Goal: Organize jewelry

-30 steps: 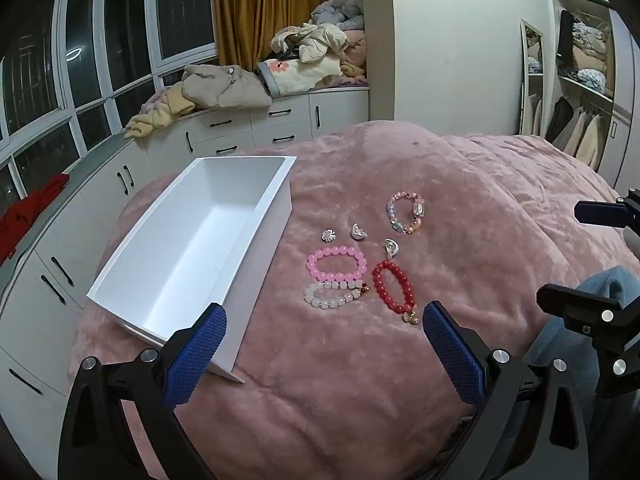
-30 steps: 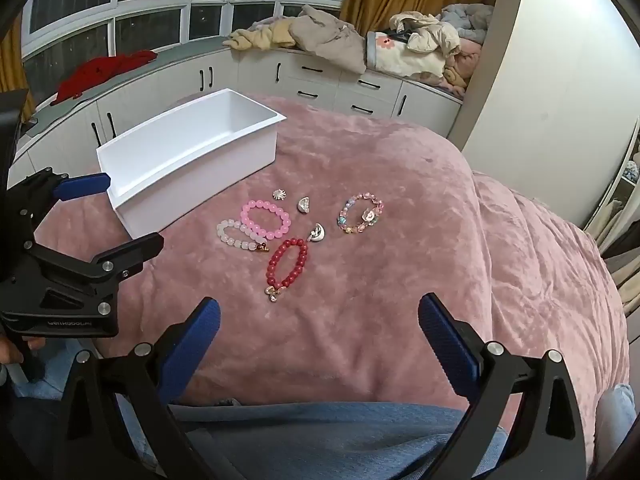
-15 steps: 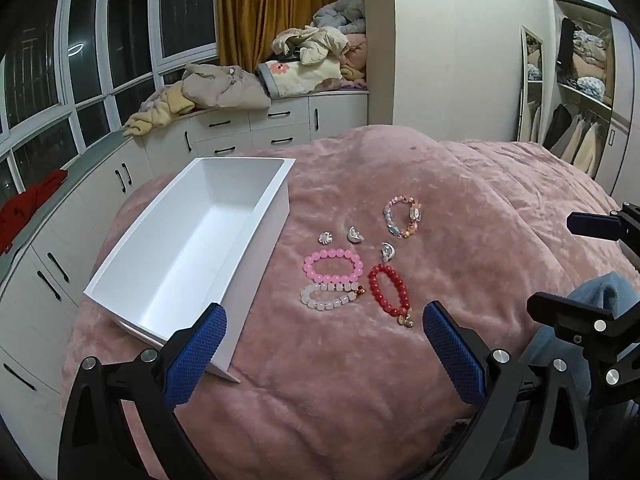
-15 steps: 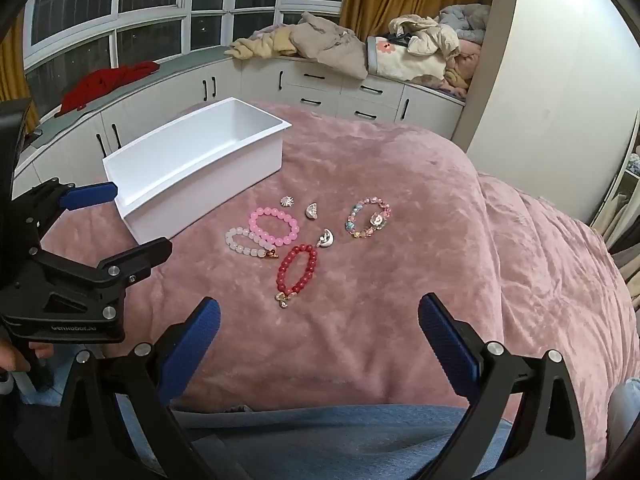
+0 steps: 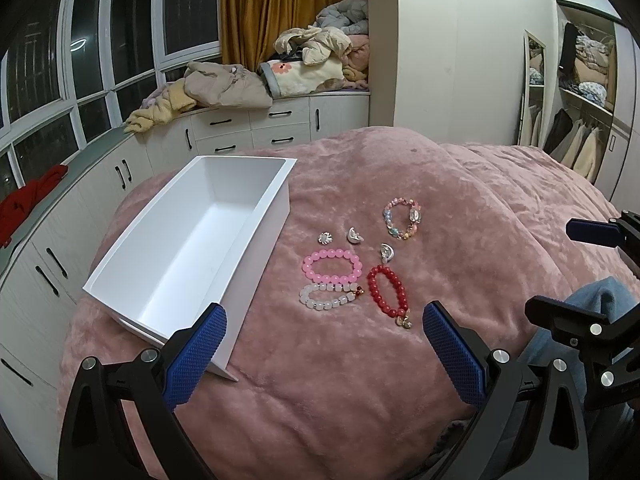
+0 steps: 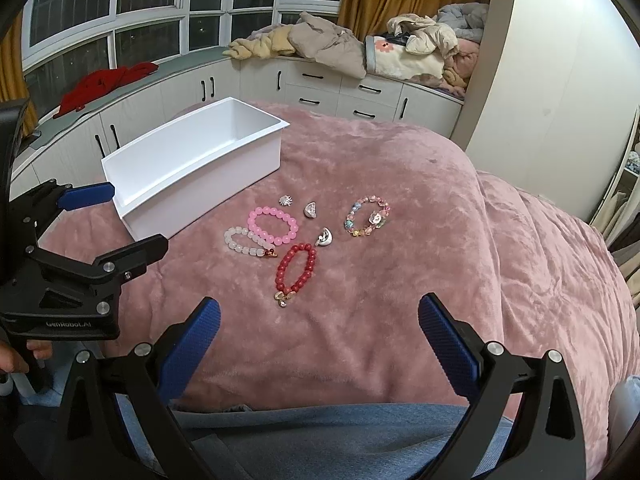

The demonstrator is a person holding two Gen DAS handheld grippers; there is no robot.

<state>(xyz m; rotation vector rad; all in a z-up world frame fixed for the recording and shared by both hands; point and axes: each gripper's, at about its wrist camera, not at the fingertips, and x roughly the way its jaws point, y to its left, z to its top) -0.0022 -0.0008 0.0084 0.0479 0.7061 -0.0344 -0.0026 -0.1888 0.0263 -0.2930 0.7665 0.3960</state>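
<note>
Several pieces of jewelry lie on a pink blanket: a pink bead bracelet (image 5: 332, 266) (image 6: 273, 225), a white bead bracelet (image 5: 325, 297) (image 6: 243, 242), a red bead bracelet (image 5: 387, 294) (image 6: 296, 269), a multicolour bracelet (image 5: 402, 218) (image 6: 367, 216) and three small silver pieces (image 5: 353, 235) (image 6: 310, 209). An empty white box (image 5: 192, 240) (image 6: 192, 160) stands to their left. My left gripper (image 5: 324, 336) is open and empty, short of the white bracelet. My right gripper (image 6: 320, 328) is open and empty, short of the red bracelet.
The pink blanket (image 5: 460, 200) covers a bed. White cabinets (image 5: 248, 128) with piled clothes line the window wall behind. An open wardrobe (image 5: 580, 100) stands at the right. Blue denim fabric (image 6: 320, 420) lies under my right gripper.
Both grippers have moved a little forward toward the jewelry, which now sits slightly lower and nearer in both views. Nothing was picked up.
</note>
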